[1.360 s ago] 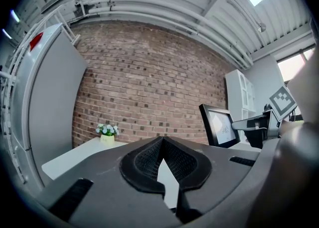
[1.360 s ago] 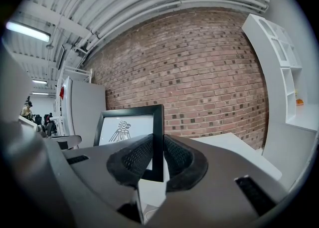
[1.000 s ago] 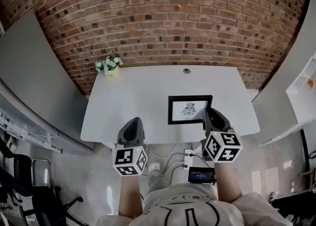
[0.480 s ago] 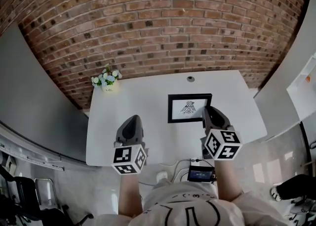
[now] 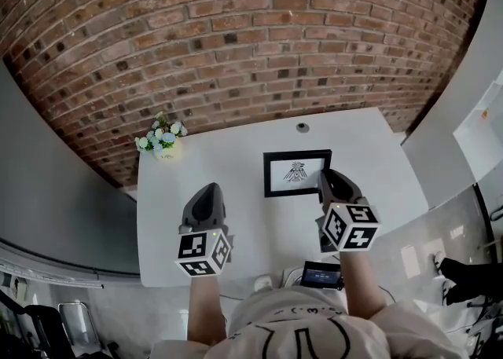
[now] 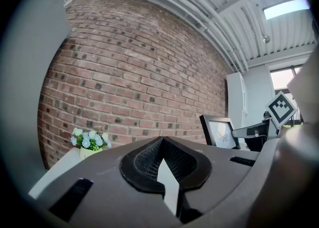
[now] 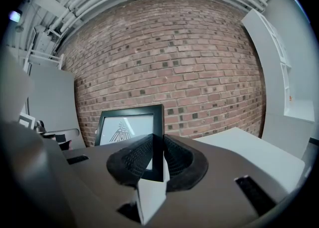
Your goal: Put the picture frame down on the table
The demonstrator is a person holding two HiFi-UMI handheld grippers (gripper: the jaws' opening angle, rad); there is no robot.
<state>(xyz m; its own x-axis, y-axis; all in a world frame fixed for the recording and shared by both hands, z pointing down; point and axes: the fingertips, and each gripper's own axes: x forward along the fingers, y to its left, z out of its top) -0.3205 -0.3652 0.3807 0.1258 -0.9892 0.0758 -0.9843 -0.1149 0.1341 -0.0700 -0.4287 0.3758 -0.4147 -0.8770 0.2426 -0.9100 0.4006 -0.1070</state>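
The picture frame (image 5: 297, 173) is black with a white mat and a dark drawing. It hangs over the white table (image 5: 236, 153), face toward me. My right gripper (image 5: 324, 183) is shut on its right edge; in the right gripper view the frame (image 7: 124, 124) stands upright, its edge clamped between the pads (image 7: 172, 154). My left gripper (image 5: 208, 192) is over the table's near left part, shut and holding nothing. In the left gripper view the frame (image 6: 219, 132) shows at the right. Whether the frame touches the table I cannot tell.
A small pot of white and blue flowers (image 5: 159, 139) stands at the table's far left corner. A round cable grommet (image 5: 302, 127) sits at the far edge. A brick wall (image 5: 251, 51) rises behind. White shelving (image 5: 491, 114) stands to the right. A small screen device (image 5: 321, 275) hangs below the near edge.
Both grippers and the frame have moved forward over the table, which now lies under them. The grip on the frame is the same.
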